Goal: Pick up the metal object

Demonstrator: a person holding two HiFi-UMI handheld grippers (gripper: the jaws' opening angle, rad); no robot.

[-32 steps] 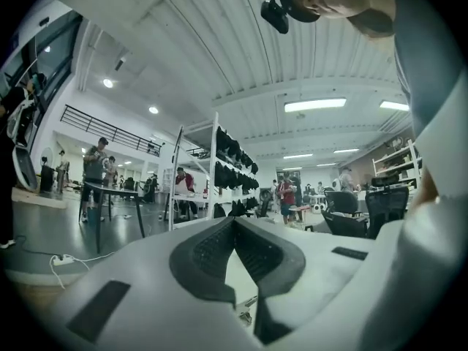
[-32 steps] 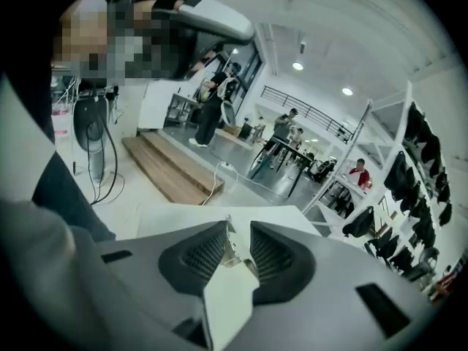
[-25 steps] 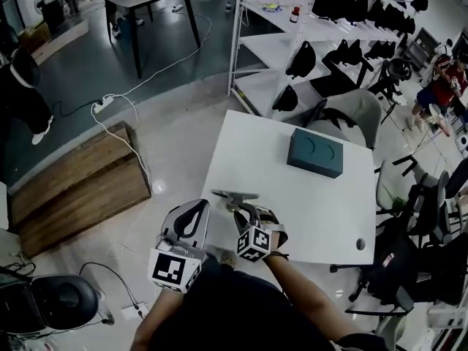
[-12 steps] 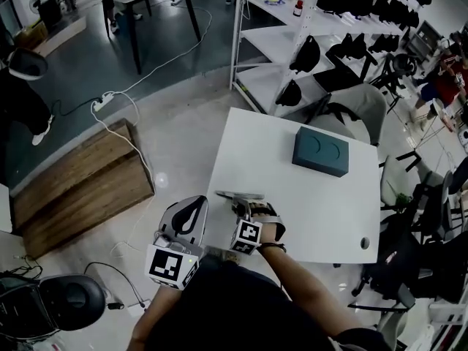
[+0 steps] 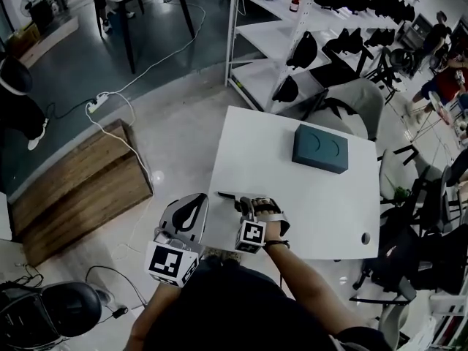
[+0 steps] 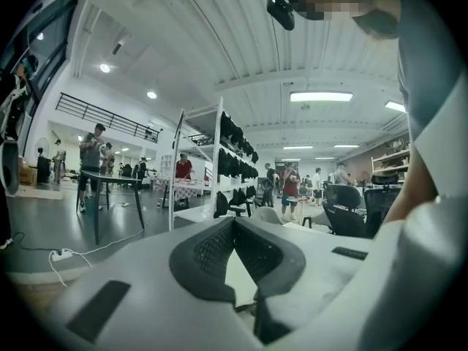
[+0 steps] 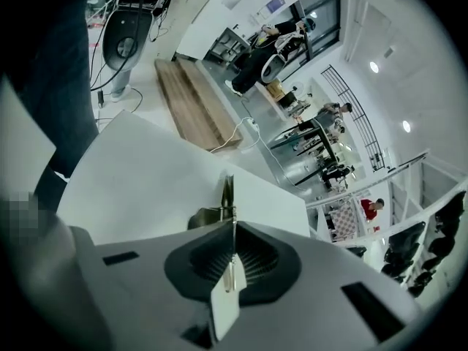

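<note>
The metal object is a thin flat piece near the white table's front left corner. Only its dark left end sticks out of my right gripper. In the right gripper view the metal object stands edge-on between the pads, and my right gripper is shut on it, just above the tabletop. My left gripper hovers beside the table's left edge, over the floor. In its own view the left gripper has its tips together and holds nothing.
A dark teal box lies at the table's far side. A small round hole marks the front right corner. White shelving stands behind, office chairs crowd the right, and a wooden platform lies on the floor to the left.
My right gripper has slid further over the metal object, so less of it shows at the left. The left gripper has hardly moved.
</note>
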